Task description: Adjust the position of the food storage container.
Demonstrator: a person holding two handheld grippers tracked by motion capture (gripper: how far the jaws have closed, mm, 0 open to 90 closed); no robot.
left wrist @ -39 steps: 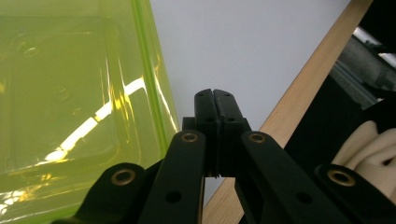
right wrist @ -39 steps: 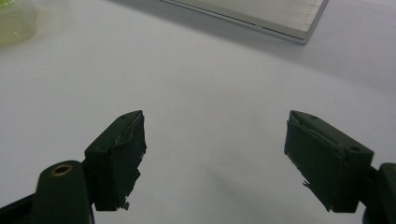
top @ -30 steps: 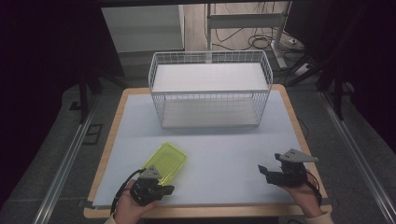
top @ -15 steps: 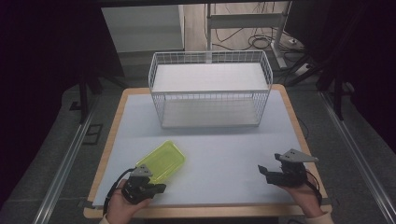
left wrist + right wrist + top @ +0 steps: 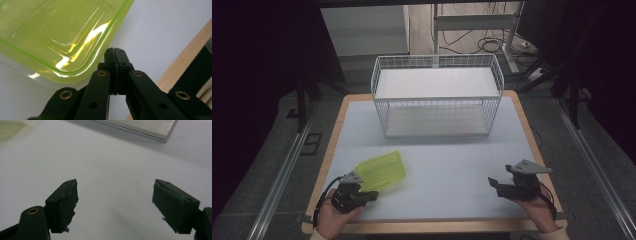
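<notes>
A translucent yellow-green plastic container (image 5: 382, 170) lies on the white table top near the front left. In the left gripper view the container (image 5: 57, 32) sits close up, empty inside. My left gripper (image 5: 373, 195) is at its near corner. The jaws of my left gripper (image 5: 114, 51) are pressed together right at the container's rim, and the container has shifted along with them. My right gripper (image 5: 494, 186) rests low at the front right, far from the container. In its own view my right gripper (image 5: 115, 202) stands wide open over bare table.
A white wire basket (image 5: 437, 107) stands at the back middle of the table (image 5: 452, 160); its base edge (image 5: 140, 127) shows at the top of the right gripper view. The wooden table rim (image 5: 180, 70) runs close behind my left gripper.
My left hand has slid left along the front edge, and the container has shifted and turned slightly left with it. The right gripper has stayed put.
</notes>
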